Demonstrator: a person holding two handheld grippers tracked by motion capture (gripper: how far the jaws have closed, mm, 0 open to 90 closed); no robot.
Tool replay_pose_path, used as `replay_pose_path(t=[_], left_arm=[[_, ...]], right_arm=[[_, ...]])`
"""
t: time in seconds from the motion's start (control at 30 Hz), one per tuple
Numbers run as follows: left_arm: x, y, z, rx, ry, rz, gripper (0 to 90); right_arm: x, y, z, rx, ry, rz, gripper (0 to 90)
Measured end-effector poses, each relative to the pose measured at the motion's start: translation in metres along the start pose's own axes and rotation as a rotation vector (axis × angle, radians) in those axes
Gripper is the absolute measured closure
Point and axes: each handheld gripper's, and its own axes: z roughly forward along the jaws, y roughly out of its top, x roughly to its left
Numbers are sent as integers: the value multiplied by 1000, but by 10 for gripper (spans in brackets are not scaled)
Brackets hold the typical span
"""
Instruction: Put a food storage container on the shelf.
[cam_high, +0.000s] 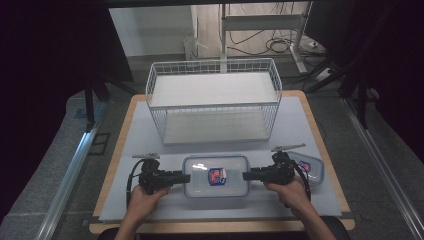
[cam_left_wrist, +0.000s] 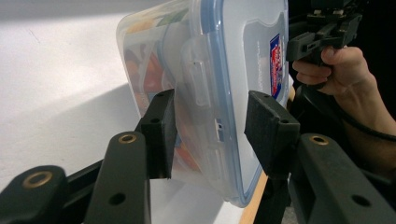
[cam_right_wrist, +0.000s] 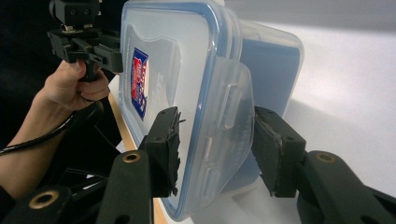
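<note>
Food container (cam_high: 216, 176) with blue-rimmed clip lid, front centre of table (cam_high: 300, 125), before wire basket (cam_high: 214, 100). Left gripper (cam_high: 186, 177) and right gripper (cam_high: 246, 175) each straddling an end clip; contact unclear.

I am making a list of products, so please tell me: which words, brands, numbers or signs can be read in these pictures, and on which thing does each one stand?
No text can be read.
Blue and red label on the lid of the food container: print is too blurred to read.
Similar label on the second container: too small to read.
Wire basket: no print visible.
</note>
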Motion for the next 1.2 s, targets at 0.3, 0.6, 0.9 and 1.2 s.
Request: replay_pose_path(t=[0.3,0.6,0.9,1.2], left_arm=[[-2,7,-1,-3,32,10,560],[-5,19,-3,-31,32,22,558],[-22,45,-15,-80,44,85,557],[-42,79,-30,-121,69,136,554]], right_arm=[[6,3,-1,-16,-33,-43,546],[8,8,-5,-49,-42,-44,547],[23,36,-21,-101,-50,-102,548],[38,67,-36,-147,-52,-157,547]])
